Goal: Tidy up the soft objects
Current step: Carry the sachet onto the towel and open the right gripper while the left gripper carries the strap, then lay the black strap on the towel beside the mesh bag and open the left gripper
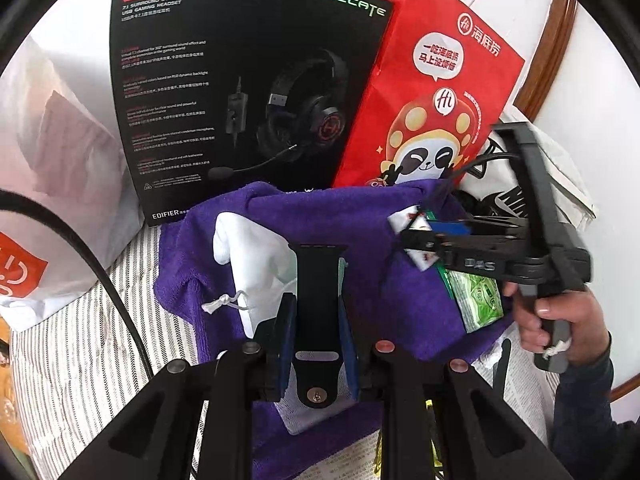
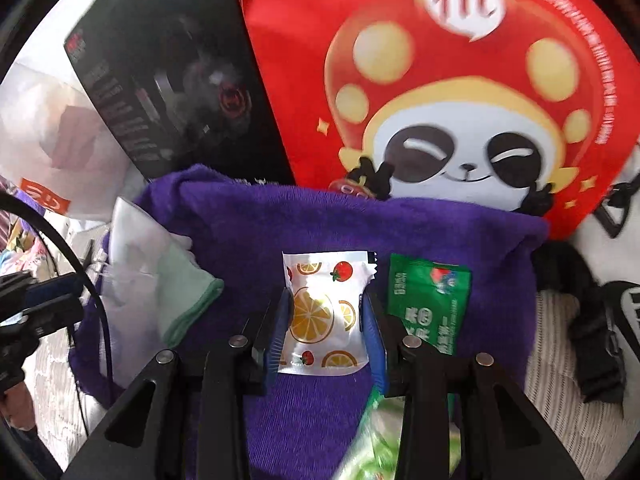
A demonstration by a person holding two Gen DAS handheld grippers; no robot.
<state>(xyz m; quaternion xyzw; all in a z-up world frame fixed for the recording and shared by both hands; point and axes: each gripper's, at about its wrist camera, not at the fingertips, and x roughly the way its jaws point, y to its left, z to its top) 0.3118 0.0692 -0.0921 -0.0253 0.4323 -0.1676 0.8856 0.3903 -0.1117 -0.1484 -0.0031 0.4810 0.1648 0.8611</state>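
A purple towel (image 1: 372, 208) (image 2: 320, 220) lies spread on the bed. My left gripper (image 1: 316, 304) is shut on a black watch strap (image 1: 318, 272) that stands up between its blue pads, over the towel. Just behind the strap a white drawstring pouch (image 1: 248, 252) (image 2: 132, 248) rests on the towel, with a pale green cloth (image 2: 188, 300) beside it. My right gripper (image 2: 325, 300) (image 1: 416, 240) is shut on a white sachet (image 2: 320, 316) printed with orange slices and strawberries, held low over the towel. A green packet (image 2: 428, 300) (image 1: 476, 296) lies to the sachet's right.
A black headset box (image 1: 248, 92) and a red paper bag (image 1: 436, 92) lean upright behind the towel. A white plastic bag (image 1: 52, 160) sits at the left, a black-and-white strapped bag (image 2: 592, 312) at the right. A black cable (image 1: 100, 264) crosses the striped cover (image 1: 80, 340).
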